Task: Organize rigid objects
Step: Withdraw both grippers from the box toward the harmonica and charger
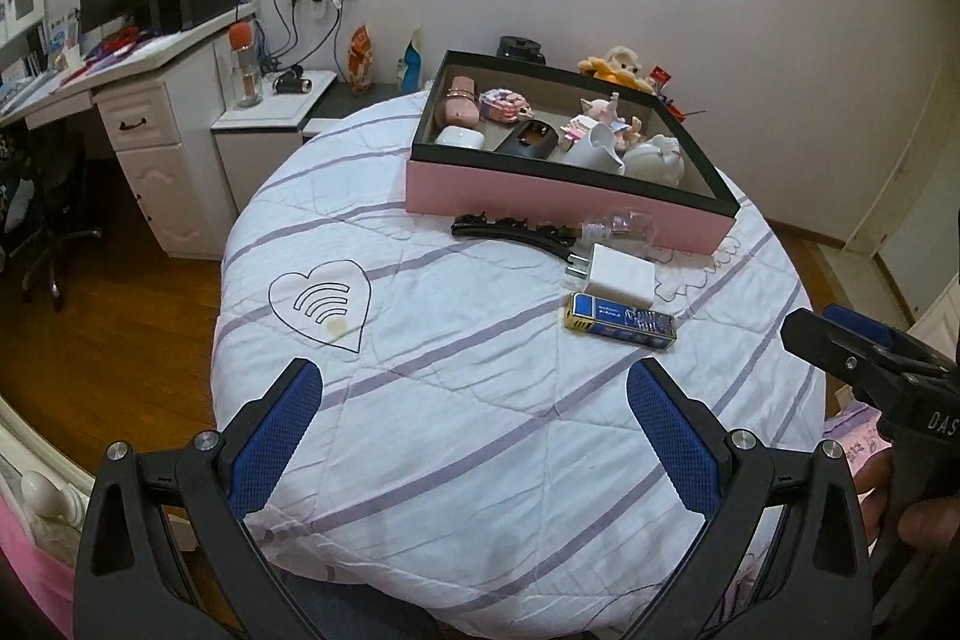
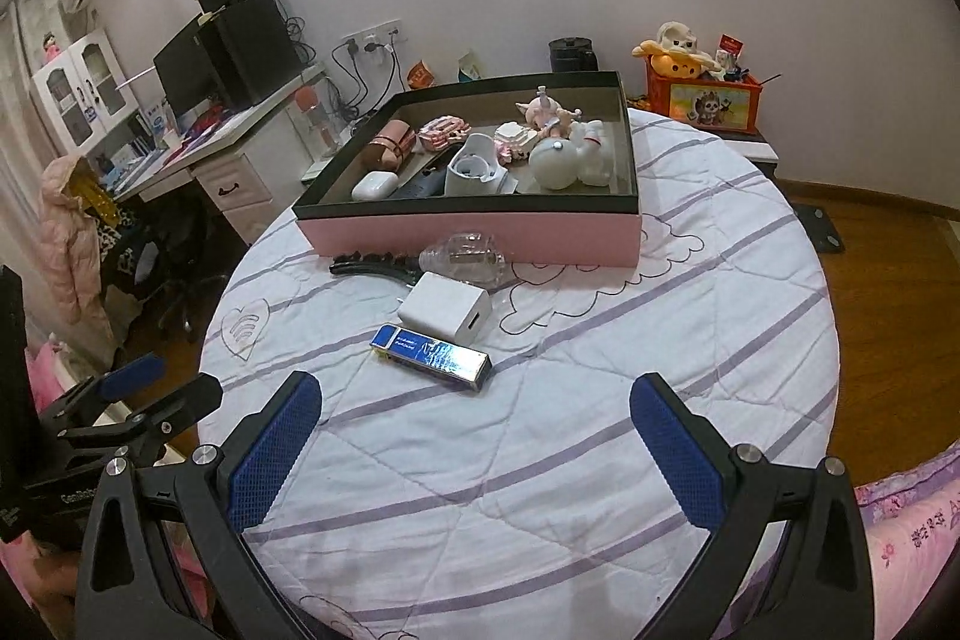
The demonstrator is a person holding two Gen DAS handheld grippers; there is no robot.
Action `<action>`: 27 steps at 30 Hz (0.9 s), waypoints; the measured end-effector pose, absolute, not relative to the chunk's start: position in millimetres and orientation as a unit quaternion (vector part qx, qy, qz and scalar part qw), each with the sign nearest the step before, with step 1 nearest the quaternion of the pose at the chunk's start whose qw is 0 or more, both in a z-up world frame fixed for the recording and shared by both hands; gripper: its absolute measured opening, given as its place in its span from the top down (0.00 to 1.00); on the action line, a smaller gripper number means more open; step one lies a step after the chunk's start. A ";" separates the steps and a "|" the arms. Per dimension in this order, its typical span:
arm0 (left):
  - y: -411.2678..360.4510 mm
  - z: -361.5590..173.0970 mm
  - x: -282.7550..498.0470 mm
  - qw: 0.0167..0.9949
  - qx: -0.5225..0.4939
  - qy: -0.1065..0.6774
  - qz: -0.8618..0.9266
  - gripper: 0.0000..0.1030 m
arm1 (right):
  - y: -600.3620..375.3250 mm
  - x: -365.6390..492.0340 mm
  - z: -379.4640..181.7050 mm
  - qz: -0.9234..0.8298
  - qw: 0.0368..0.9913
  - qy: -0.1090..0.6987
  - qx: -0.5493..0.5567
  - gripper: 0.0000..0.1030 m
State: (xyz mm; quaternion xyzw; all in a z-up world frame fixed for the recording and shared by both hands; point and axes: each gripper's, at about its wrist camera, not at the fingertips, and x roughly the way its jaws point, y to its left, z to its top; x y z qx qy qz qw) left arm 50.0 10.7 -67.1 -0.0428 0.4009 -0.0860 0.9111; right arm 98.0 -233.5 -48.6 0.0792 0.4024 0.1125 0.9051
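Observation:
A pink box with a black rim (image 1: 558,199) (image 2: 468,232) stands at the far side of a round quilted table and holds several small toys and cases. In front of it lie a black hair clip (image 1: 510,229) (image 2: 372,263), a clear glass bottle (image 1: 624,225) (image 2: 468,256), a white charger (image 1: 618,274) (image 2: 447,313) and a blue lighter (image 1: 621,322) (image 2: 432,355). My left gripper (image 1: 474,418) is open and empty over the near table. My right gripper (image 2: 474,424) is open and empty, just short of the lighter.
The table's white striped quilt (image 1: 450,400) (image 2: 540,460) drops off at the round edge to a wood floor. A white desk with a monitor (image 1: 120,58) (image 2: 198,112) stands at left. A toy-filled orange box (image 2: 708,100) sits at back right.

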 end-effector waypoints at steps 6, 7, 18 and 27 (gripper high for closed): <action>8.4 -67.4 50.3 0.910 -0.036 0.402 -0.088 0.00 | -231.0 98.6 -50.8 0.116 0.903 0.407 0.074 0.00; 8.4 -67.8 50.4 0.910 -0.035 0.403 -0.089 0.00 | -230.6 98.8 -51.5 0.117 0.903 0.408 0.074 0.00; 6.3 -75.8 61.4 0.906 -0.029 0.414 -0.085 0.00 | -226.0 109.0 -58.3 0.123 0.897 0.418 0.072 0.00; 4.2 -85.5 73.2 0.901 -0.024 0.425 -0.084 0.00 | -219.2 123.5 -66.3 0.126 0.891 0.431 0.069 0.00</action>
